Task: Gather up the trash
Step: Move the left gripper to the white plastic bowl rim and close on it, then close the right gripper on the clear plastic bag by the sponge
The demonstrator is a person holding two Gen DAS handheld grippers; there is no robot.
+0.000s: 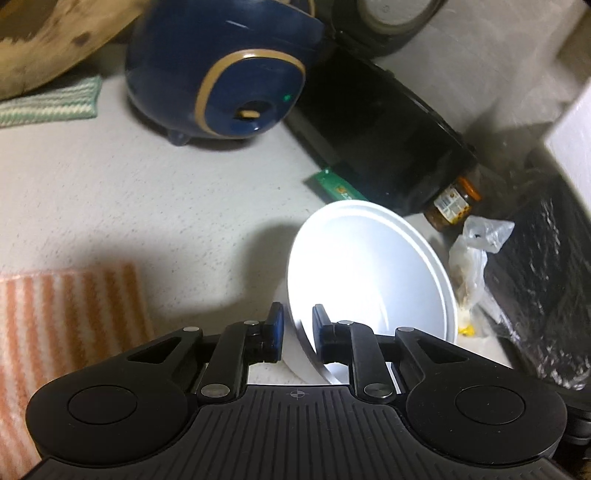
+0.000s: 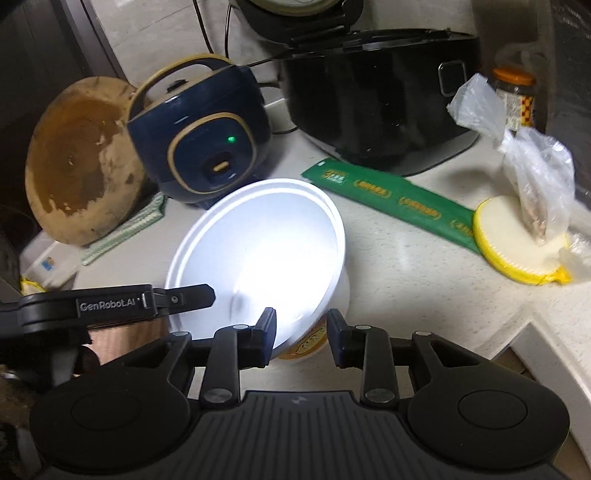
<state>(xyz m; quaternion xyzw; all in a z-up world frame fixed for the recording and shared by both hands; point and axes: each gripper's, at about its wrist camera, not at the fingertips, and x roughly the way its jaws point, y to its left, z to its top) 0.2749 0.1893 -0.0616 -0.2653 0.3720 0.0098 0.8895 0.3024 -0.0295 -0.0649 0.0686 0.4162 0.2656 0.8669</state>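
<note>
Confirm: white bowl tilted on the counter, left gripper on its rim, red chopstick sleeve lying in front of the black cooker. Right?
One error: the chopstick sleeve is green, not red, as the right wrist view shows. Otherwise right: the white bowl is tilted, the left gripper straddles its rim, and the sleeve lies before the black cooker.

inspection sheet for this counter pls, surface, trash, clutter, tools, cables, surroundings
surface: pale speckled counter, crowded.
job's things: white bowl tilted, empty; green wrapper flat by the black cooker; plastic bag on a yellow-rimmed lid.
clutter: blue cooker, green light on; wooden board leaning; jar; striped cloth; green cloth.
grippers: left tool astride the bowl's rim, pads close to it, contact unclear; right tool astride the near rim, a gap showing.
cables: dark cords behind the cookers.
surroundings: pale wall; black bag beside the counter.
</note>
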